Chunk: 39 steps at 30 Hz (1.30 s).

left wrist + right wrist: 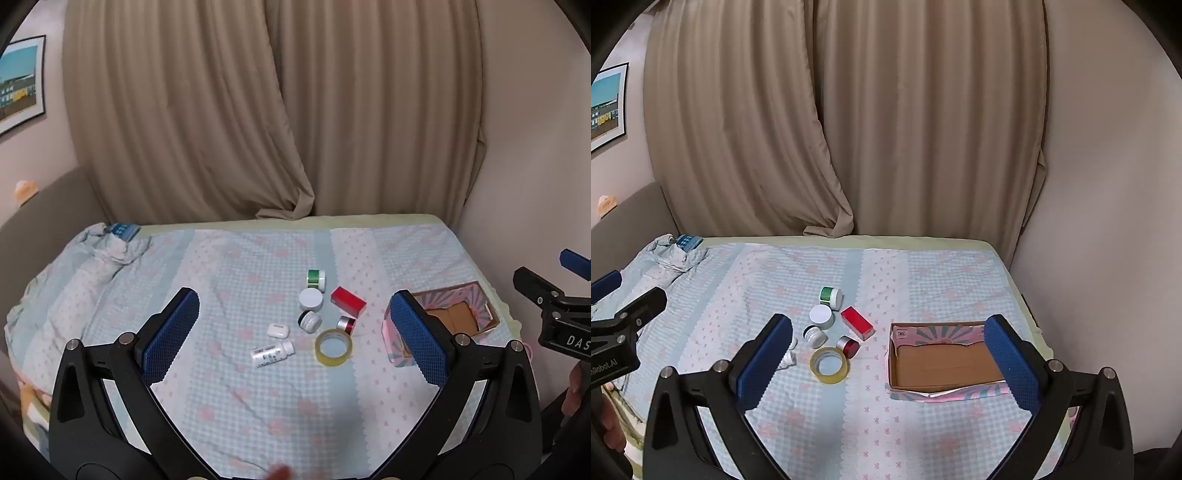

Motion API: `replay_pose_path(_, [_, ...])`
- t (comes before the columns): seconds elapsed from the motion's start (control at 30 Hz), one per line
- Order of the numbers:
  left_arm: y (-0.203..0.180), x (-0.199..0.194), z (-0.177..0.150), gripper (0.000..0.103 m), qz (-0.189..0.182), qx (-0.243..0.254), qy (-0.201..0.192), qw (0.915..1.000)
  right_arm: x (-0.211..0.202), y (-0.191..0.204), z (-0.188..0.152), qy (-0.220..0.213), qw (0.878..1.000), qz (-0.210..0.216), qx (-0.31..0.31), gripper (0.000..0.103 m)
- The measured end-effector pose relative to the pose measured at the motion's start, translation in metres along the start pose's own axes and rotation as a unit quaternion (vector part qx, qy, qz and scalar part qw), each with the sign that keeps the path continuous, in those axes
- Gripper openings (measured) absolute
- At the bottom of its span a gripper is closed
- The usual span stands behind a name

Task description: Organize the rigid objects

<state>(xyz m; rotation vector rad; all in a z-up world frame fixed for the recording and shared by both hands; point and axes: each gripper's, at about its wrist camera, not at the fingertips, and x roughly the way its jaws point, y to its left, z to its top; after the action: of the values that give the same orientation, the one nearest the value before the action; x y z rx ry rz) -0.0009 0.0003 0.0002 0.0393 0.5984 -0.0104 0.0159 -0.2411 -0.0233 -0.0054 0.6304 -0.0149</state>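
- While both my claws hang above the bed, my left gripper point(295, 332) has its blue pads spread as wide as they go, with nothing between them.
- My right gripper point(886, 360) is spread just as wide and grips nothing either.
- Spread over the bed is a blue-and-white checked bedsheet point(229, 266) with pink flowers, and the small things lie on it in a loose cluster.
- Farthest from me, a green-labelled jar point(316, 278) lies on its side.
- Just nearer stands a white-lidded jar point(310, 298), upright, and beside it to the right lies a red box point(348, 301).
- A small black-and-white jar point(309, 320) lies tipped just in front of the white-lidded one.
- A red and silver cylinder point(346, 325) lies on its side, touching the far rim of the tape roll point(333, 347), which lies flat.
- To the left of the tape, a white earbud case point(278, 330) sits near a white pill bottle point(272, 353) lying on its side.
- A cardboard box point(945, 360) with pink patterned walls stands open to the right of the cluster, well apart from it, its brown floor bare.
- Beige curtains point(849, 110) hang behind the bed.
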Motion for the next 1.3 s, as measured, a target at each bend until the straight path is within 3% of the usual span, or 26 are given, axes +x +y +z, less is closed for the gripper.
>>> replay_pose_path(0.5, [0.006,0.011,0.007,0.102,-0.001,-0.008,-0.001,1.0,0.004,-0.003,0.002,0.001,1.0,0.005,0.002,0.103])
replay_pose_path(1.3, [-0.005,-0.003,0.012,0.102,0.001,-0.014,-0.029,0.9995,0.009,-0.015,0.014,-0.009,1.0,0.006,0.011,0.103])
